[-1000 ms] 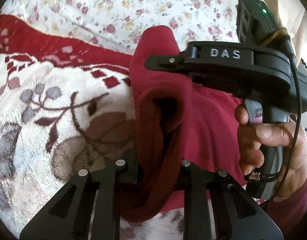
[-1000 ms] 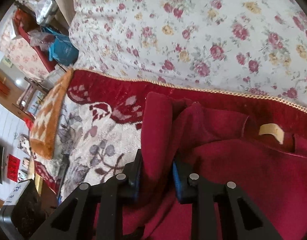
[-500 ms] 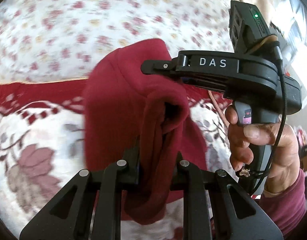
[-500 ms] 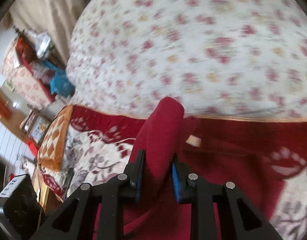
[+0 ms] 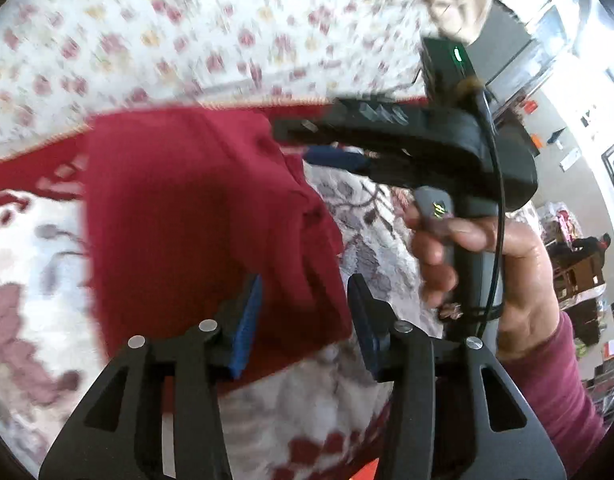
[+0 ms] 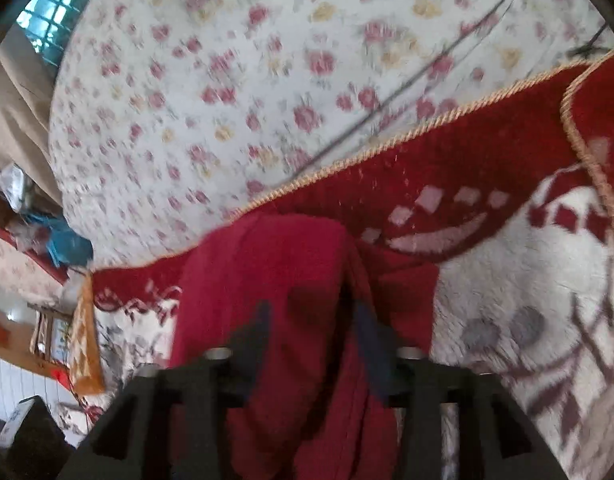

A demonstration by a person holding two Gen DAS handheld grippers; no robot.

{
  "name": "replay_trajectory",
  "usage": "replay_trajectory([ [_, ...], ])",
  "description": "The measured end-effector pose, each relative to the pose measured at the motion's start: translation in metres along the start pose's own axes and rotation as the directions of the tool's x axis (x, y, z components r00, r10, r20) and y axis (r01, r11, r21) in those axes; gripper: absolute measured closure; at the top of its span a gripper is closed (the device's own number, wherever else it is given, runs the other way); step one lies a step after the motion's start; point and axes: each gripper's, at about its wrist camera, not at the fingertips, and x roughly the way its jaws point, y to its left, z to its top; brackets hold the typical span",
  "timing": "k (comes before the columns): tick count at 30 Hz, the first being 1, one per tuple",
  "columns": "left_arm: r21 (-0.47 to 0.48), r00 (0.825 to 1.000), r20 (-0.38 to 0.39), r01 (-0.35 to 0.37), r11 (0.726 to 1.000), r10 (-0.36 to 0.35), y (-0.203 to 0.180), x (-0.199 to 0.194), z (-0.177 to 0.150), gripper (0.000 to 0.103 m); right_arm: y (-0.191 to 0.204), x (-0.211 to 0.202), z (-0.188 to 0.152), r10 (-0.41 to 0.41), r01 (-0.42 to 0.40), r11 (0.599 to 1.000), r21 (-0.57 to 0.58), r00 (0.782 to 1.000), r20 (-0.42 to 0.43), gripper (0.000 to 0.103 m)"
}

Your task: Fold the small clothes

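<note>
Since half a second ago, both your grippers have let go: the left gripper [image 5: 303, 312] was pinching a bunched fold of the red fleece garment [image 5: 195, 216] and now stands wide, blue pads [image 5: 247, 320] apart, cloth lying loose between them. The right gripper [image 6: 311, 344] has spread too; the garment [image 6: 283, 320] runs slack through the gap, though blur hides whether either finger touches it. In the left view the right gripper [image 5: 319, 140] sits at upper right of the frame with its jaws parted, your right hand [image 5: 487, 264] on the handle.

The garment has dropped from a lifted hump to a flatter slab at centre frame, resting on the plush red-and-white floral blanket [image 5: 39, 320], just below the gold-corded edge [image 6: 407, 136] where the rose-print sheet [image 6: 235, 80] begins.

Reading: one fold looks laid down and released. Expect to check the edges line up before you re-grip for the next fold; fleece this thick may spring open.
</note>
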Motion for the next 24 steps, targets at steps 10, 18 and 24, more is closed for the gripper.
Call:
replay_trajectory([
  [10, -0.159, 0.970, 0.034, -0.233, 0.959, 0.241, 0.071, -0.023, -0.034, 0.059, 0.041, -0.013, -0.069, 0.050, -0.056, 0.996, -0.064, 0.995, -0.087, 0.031],
  [18, -0.115, 0.965, 0.047, -0.251, 0.961, 0.258, 0.061, -0.031, -0.048, 0.059, 0.059, -0.024, -0.097, -0.020, 0.015, 0.965, -0.262, 1.000, -0.016, 0.089],
  [24, -0.060, 0.958, 0.038, -0.280, 0.958, 0.283, 0.052, -0.008, -0.035, 0.059, 0.035, -0.018, -0.106, -0.119, 0.106, 0.961, -0.256, 0.992, -0.032, 0.089],
])
